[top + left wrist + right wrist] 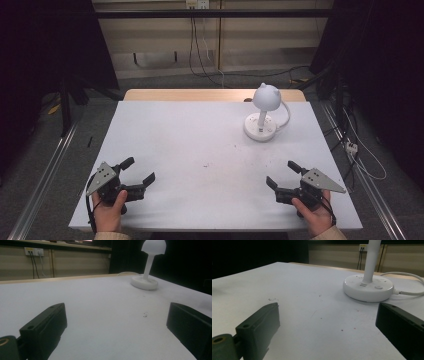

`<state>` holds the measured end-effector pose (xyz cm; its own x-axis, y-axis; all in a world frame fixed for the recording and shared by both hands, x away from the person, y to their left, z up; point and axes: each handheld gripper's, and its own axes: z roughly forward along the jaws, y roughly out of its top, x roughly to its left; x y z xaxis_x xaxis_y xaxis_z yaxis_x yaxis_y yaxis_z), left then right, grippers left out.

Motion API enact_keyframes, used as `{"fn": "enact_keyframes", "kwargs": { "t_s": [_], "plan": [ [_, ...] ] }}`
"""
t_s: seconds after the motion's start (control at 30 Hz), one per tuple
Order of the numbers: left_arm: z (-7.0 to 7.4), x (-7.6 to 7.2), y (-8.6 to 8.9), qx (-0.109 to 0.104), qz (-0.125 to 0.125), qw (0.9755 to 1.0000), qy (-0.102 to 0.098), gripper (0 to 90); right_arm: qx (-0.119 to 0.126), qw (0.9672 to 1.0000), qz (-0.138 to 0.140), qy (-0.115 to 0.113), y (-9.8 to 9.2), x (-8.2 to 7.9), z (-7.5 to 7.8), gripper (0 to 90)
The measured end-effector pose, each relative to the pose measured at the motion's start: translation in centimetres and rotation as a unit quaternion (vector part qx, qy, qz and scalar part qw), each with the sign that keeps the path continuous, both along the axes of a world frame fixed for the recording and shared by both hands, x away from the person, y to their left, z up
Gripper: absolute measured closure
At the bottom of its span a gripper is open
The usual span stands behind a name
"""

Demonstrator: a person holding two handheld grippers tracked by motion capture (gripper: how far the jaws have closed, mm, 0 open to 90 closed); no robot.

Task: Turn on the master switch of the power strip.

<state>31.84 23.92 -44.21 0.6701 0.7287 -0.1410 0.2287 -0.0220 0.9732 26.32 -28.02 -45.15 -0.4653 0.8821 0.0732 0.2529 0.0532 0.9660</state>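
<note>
Lamp point(263, 112), a small white desk lamp with a round base, an upright stem and a domed head with two little ears, stands on the far right part of the white table point(200, 150), its cord looping off the base toward three o'clock. From the right gripper point(282, 173) it lies at about eleven o'clock, well apart but clearly the nearer reach; from the left gripper point(140, 170) it sits at roughly two o'clock, across most of the table. The lamp's long axis is its stem, which runs straight up from the base, so a grasp would likely have to close from the sides across the stem or come down onto the base. In the right gripper view the base point(368, 287) fills the upper right between the jaws' line of sight, with a row of buttons on top. Both grippers rest low near the table's six o'clock edge, each in a hand. The right gripper's jaws stand wide apart with nothing between them; the left gripper's jaws are likewise spread wide and empty, touching no object.
</note>
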Motion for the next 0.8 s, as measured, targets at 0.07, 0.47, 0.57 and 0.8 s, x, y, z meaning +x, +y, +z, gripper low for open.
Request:
{"fn": "enact_keyframes", "kwargs": {
  "t_s": [0.07,0.47,0.57,0.8],
  "plan": [
    [0.0,0.0,-0.1,-0.005,0.001,1.0000,0.005,2.6,0.000,1.0000,0.000,0.000,0.0,0.0,0.0,4.8],
    [0.2,0.0,0.0,-0.010,0.004,0.9999,0.000,2.6,-0.010,0.9999,-0.007,0.004,-0.3,1.0,0.2,5.8],
    [0.3,0.0,-0.1,-0.010,0.003,0.9999,-0.002,2.6,-0.014,0.9998,-0.013,0.006,-0.4,1.6,0.2,6.6],
    [0.1,0.1,-0.2,-0.001,-0.004,1.0000,-0.001,2.6,-0.021,0.9996,-0.020,0.004,-0.6,3.0,0.5,6.8]
  ]
}}
